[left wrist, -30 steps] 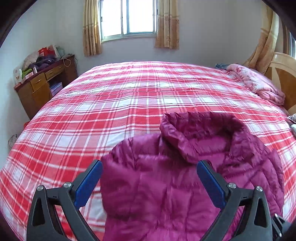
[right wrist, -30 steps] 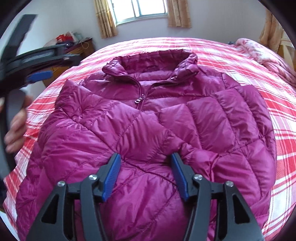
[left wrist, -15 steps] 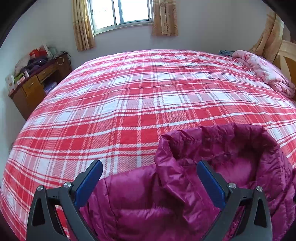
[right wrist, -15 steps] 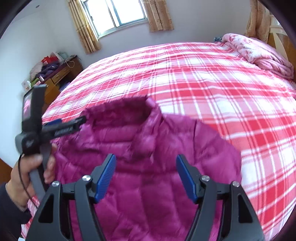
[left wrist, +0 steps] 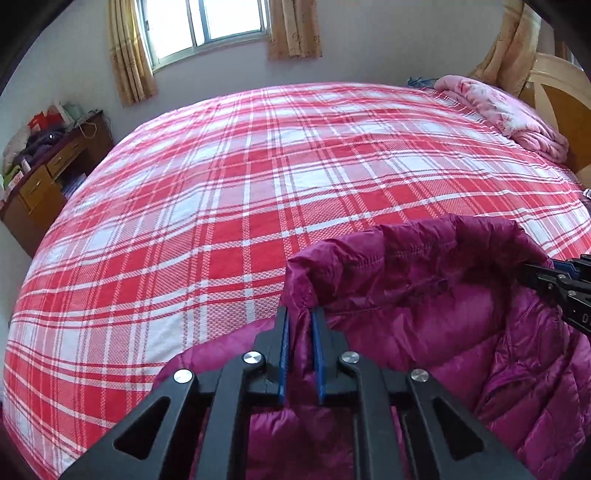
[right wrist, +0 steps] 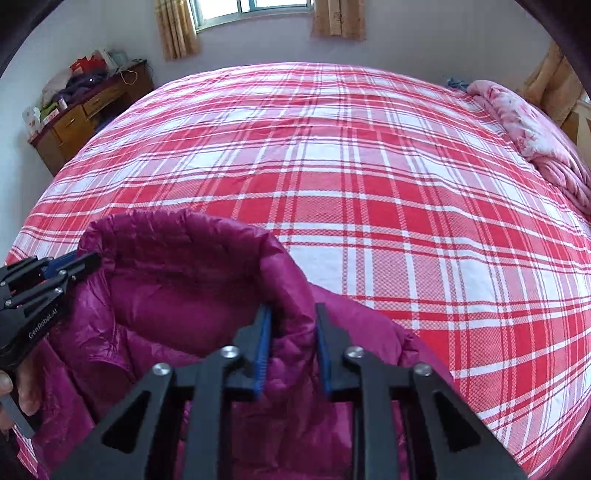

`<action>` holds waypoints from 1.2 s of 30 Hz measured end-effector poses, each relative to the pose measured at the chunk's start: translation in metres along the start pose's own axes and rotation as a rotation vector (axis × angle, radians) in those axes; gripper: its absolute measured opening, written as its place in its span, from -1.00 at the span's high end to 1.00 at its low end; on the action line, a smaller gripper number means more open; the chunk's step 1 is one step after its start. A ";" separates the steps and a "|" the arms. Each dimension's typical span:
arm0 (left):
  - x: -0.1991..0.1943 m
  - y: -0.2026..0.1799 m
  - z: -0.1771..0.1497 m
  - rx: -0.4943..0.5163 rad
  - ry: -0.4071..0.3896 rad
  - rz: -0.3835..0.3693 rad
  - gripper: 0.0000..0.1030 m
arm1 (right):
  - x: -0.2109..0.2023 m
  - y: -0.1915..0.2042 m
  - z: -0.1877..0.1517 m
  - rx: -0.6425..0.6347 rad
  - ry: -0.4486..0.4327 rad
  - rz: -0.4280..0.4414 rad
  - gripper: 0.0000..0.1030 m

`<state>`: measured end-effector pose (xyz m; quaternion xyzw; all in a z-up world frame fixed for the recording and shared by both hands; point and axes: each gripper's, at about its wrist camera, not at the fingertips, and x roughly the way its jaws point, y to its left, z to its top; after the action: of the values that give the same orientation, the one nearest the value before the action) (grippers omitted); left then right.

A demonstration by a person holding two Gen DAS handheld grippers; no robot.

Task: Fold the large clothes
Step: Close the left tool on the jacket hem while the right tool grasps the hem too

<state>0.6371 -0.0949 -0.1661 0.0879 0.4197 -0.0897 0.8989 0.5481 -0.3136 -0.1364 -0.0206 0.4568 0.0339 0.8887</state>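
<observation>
A magenta puffer jacket (left wrist: 436,317) lies at the near edge of the red plaid bed (left wrist: 258,177); it also shows in the right wrist view (right wrist: 177,295). My left gripper (left wrist: 300,314) is shut on the jacket's left collar end. My right gripper (right wrist: 292,310) is shut on the right collar end. The collar stands up between them. Each gripper shows at the edge of the other's view: the right gripper (left wrist: 554,280), the left gripper (right wrist: 55,273). The jacket's lower body is hidden below the frames.
A wooden dresser (left wrist: 48,177) with clutter on top stands at the left wall. A pink blanket (left wrist: 506,114) lies by the headboard (left wrist: 561,99) at the far right. A curtained window (left wrist: 207,26) is on the far wall.
Both grippers have closed on the two ends of the collar. They were open over the jacket before. The collar is now lifted and stretched between them.
</observation>
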 end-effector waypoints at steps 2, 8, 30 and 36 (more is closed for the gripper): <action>-0.014 0.000 -0.002 0.008 -0.028 -0.007 0.81 | -0.009 0.002 -0.007 -0.029 -0.024 -0.021 0.71; -0.035 -0.002 -0.020 0.025 -0.041 -0.036 0.82 | -0.008 -0.009 -0.025 -0.004 -0.022 -0.032 0.73; -0.092 0.020 -0.001 -0.186 -0.240 -0.098 -0.72 | 0.007 -0.011 -0.055 -0.031 -0.082 -0.062 0.74; -0.038 -0.008 0.004 -0.103 -0.142 0.064 -0.72 | 0.006 -0.016 -0.059 -0.010 -0.099 -0.032 0.74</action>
<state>0.6138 -0.1002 -0.1348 0.0482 0.3558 -0.0453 0.9322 0.5051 -0.3333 -0.1759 -0.0303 0.4115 0.0230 0.9106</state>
